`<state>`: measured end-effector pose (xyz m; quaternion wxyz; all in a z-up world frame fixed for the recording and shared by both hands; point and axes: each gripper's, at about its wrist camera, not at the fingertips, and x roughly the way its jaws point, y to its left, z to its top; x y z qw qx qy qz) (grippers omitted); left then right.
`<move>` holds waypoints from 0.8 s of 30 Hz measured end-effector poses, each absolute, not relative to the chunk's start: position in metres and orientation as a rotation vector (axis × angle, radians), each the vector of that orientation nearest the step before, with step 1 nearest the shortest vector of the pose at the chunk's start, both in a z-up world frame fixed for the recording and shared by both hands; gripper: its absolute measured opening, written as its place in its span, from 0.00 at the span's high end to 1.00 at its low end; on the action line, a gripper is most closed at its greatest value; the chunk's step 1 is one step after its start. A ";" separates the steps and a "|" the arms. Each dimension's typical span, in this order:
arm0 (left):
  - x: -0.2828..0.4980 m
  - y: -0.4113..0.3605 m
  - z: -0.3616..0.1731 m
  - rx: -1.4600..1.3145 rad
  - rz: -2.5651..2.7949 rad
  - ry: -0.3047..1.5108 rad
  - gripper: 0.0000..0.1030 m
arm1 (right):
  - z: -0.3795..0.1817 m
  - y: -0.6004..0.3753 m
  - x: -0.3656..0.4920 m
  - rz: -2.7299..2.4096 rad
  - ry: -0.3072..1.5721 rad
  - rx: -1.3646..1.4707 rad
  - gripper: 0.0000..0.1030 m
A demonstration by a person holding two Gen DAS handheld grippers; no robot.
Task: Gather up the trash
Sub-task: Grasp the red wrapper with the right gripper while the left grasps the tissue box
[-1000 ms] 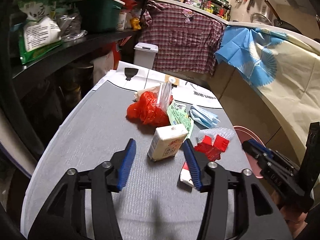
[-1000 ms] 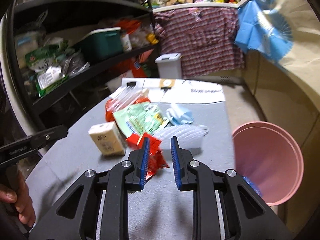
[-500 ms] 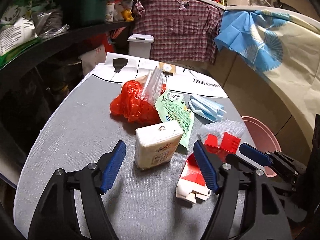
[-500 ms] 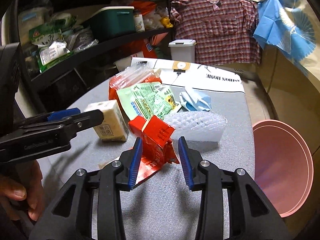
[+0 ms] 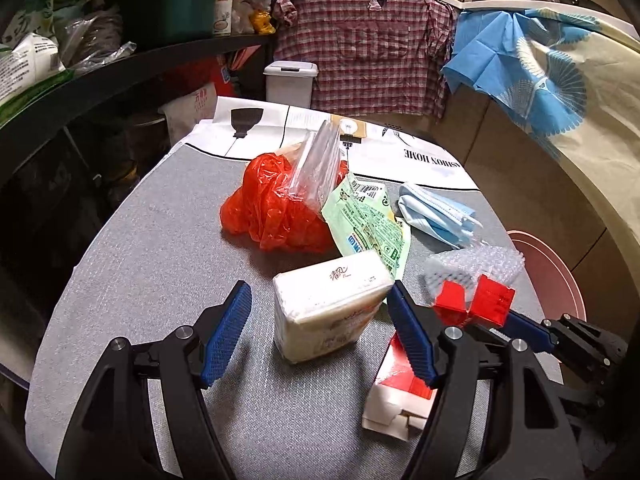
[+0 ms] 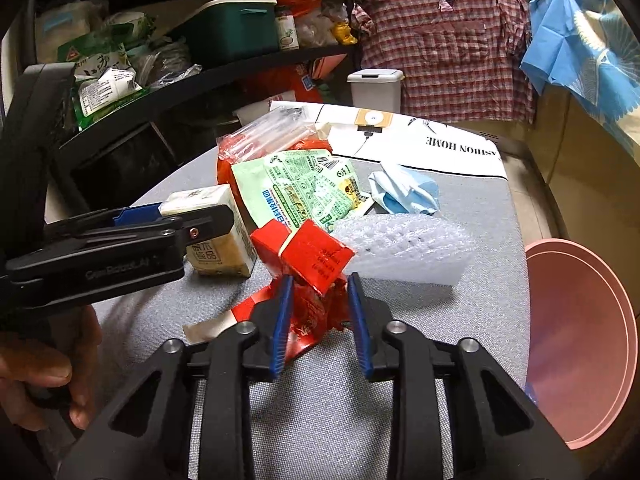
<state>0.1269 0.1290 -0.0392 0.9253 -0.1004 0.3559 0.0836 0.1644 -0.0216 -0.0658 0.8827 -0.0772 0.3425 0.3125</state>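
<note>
"ASHION HOME" can be read, upside down, on the white printed paper sheet [image 5: 424,160] at the far end of the grey fabric-covered table [image 5: 140,264]. The side of the left gripper [image 5: 320,316] carries faint lettering I cannot read for certain. Six pieces of trash lie together on the table: one cream wrapped tissue pack [image 5: 332,304] with Chinese characters, one crushed red carton [image 6: 312,264], one green printed sachet [image 6: 304,192] with a barcode, one red plastic bag [image 5: 272,208], one blue face mask [image 6: 404,192], one clear bubble-wrap piece [image 6: 404,248]. The left gripper gapes wide around the tissue pack, gripping nothing. The right gripper [image 6: 320,312] is parted either side of the red carton, not clamped. One pink round basin [image 6: 580,344] sits beside the table.
</note>
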 end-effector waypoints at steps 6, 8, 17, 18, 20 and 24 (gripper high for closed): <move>0.125 0.125 -0.036 -0.180 0.159 0.726 0.48 | -0.063 -0.019 0.159 0.673 0.692 -0.177 0.82; 0.123 0.125 -0.034 -0.176 0.161 0.721 0.49 | -0.061 -0.019 0.156 0.679 0.684 -0.183 0.83; 0.106 0.129 -0.018 -0.177 0.171 0.687 0.49 | -0.049 -0.024 0.145 0.675 0.650 -0.168 0.83; 0.103 0.130 -0.017 -0.180 0.170 0.683 0.49 | -0.047 -0.025 0.143 0.673 0.646 -0.167 0.83; 0.099 0.130 -0.014 -0.183 0.168 0.677 0.50 | -0.044 -0.026 0.139 0.669 0.639 -0.167 0.83; 0.091 0.128 -0.007 -0.181 0.163 0.662 0.50 | -0.038 -0.026 0.133 0.660 0.625 -0.173 0.83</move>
